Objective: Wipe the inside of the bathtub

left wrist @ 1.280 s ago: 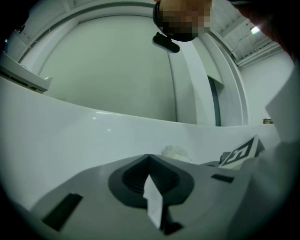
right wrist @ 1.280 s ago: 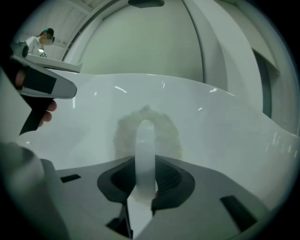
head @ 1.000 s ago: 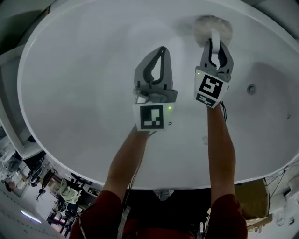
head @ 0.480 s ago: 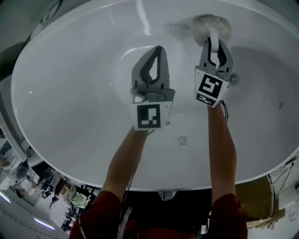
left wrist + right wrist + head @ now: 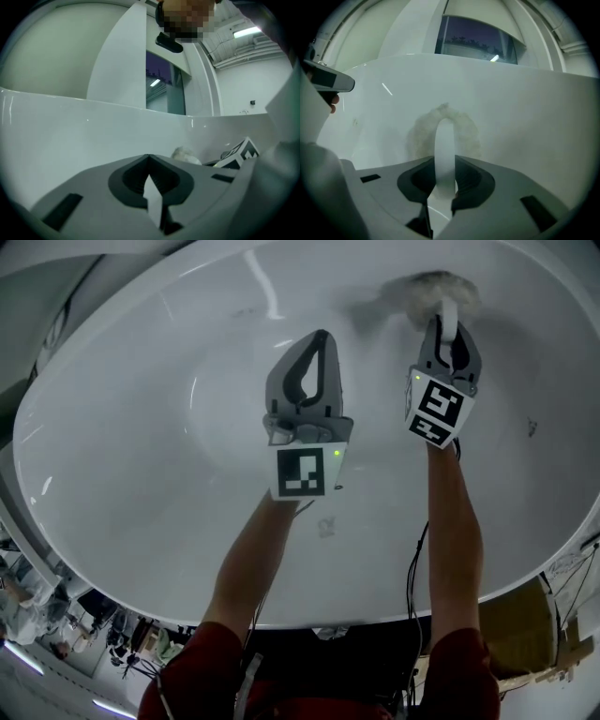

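Our right hand-held gripper [image 5: 448, 322] is clamped on the white handle [image 5: 444, 150] of a fluffy pad [image 5: 431, 287]. The pad lies just ahead of its jaws, pressed against the glossy white inner wall of the bathtub [image 5: 141, 437]. Our left hand-held gripper [image 5: 322, 338], beside it and apart from the pad, has its jaws together on nothing. Beyond the rim, ahead of both, stands a dark window [image 5: 476, 40].

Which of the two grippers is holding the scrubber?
The right gripper: its jaws clamp the white handle of the fluffy pad set against the tub wall. The left gripper is shut on nothing, hovering beside it.
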`<state>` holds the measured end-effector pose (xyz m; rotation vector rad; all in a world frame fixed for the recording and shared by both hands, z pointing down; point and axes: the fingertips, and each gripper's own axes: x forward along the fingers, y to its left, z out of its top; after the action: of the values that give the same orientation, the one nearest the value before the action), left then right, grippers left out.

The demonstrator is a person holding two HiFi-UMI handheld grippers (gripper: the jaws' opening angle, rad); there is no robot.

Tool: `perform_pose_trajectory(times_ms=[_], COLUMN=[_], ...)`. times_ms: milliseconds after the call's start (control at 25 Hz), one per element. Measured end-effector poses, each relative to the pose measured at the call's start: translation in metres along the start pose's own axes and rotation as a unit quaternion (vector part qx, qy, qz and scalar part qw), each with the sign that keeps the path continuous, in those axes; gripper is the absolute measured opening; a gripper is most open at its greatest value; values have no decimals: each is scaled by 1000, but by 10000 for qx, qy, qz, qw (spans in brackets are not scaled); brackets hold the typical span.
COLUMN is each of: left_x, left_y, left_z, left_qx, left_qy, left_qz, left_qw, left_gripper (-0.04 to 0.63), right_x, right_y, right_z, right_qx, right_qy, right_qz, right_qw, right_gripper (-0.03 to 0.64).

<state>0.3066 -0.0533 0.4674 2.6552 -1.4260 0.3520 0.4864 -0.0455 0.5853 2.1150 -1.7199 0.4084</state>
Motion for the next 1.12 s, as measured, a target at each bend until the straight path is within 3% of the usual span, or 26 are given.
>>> perform_pose_trajectory(times_ms=[280, 600, 880, 1120], left_x=[7, -21, -88, -170], left_y=[-16, 27, 113, 217], left_z=[1, 14, 23, 24], left_qx=[7, -122, -341, -409], left_qy=[46, -69, -158, -198], left_qz=[-118, 144, 566, 948], left_qw=[9999, 9998, 9977, 9945], left_gripper=[15, 15, 15, 15], right_x=[-1, -16, -51, -89], right_y=[-1, 20, 121, 247], right_z=[2, 15, 51, 75], right_qx=[56, -72, -251, -381], right_qy=[6, 56, -85, -107], right_qz=[-13, -120, 254, 593], right_qw=[10000, 9999, 9993, 9975], right_gripper=[91, 91, 91, 91])
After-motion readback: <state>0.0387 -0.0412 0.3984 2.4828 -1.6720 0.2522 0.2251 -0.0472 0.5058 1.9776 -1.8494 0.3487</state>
